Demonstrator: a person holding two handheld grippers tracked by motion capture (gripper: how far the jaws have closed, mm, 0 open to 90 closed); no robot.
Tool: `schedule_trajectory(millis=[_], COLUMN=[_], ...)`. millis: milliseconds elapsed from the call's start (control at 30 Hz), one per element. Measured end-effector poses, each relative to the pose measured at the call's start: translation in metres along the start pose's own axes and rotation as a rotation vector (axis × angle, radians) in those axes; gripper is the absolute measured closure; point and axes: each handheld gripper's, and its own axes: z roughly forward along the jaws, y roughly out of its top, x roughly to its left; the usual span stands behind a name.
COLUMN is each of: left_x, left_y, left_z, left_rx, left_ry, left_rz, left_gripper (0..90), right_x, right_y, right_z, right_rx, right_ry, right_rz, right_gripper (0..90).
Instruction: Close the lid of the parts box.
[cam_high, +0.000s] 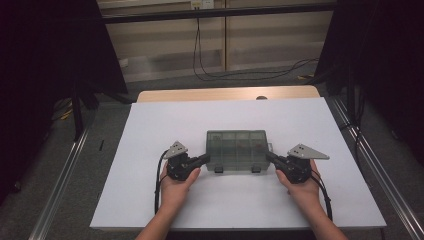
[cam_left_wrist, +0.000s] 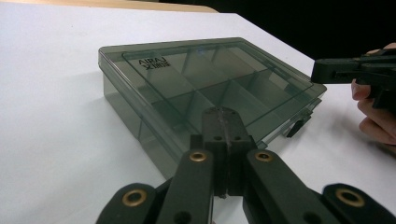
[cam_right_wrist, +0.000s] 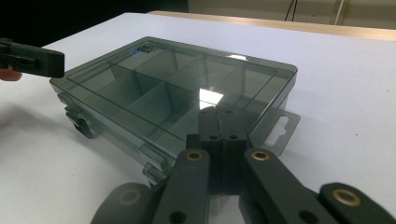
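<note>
Smoky plastic box (cam_high: 237, 150), white table (cam_high: 150, 200), closed tongs (cam_high: 205, 158) flanking box's near corners

White table (cam_high: 150, 130) w/ smoky compartment box (cam_high: 236, 145).

Box (cam_left_wrist: 205, 88) lid lettering — mirrored, unreadable; compartment contents too dim to tell.

Glossy translucent smoky plastic box (cam_high: 237, 150) on a matt white sheet (cam_high: 150, 190).
</note>
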Motion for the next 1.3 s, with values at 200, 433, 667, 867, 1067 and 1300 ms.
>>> schedule_trajectory(millis=[200,433,667,867,1067,1300], left_x=[-0.001,-0.001,-0.001,0.0,-0.001,-0.001], left_y=[-0.004,-0.005,-0.005,-0.005,-0.005,-0.006], left_z=[0.002,0.002,0.002,0.002,0.002,0.003], left_rx=[0.015,0.007,-0.001,-0.003,-0.003,-0.011], left_ry=[0.0,-0.001,0.006,0.002,0.005,0.005], left_rz=[0.01,0.012,0.006,0.004,0.006,-0.004], left_gripper=[90.0,90.0,90.0,90.0,90.0,90.0], right_x=[0.001,0.002,0.001,-0.01,-0.025,-0.036], right_y=[-0.004,-0.007,-0.006,-0.002,0.0,-0.002], right_z=[0.001,0.0,-0.001,-0.013,-0.028,-0.037], right_rx=[0.008,0.002,0.008,-0.021,-0.037,-0.026], right_ry=[-0.008,-0.013,-0.014,-0.024,-0.036,-0.075], right_rz=[-0.006,-0.013,-0.003,-0.001,0.015,0.023], right_gripper=[90.0,90.0,90.0,69.6,51.5,26.9])
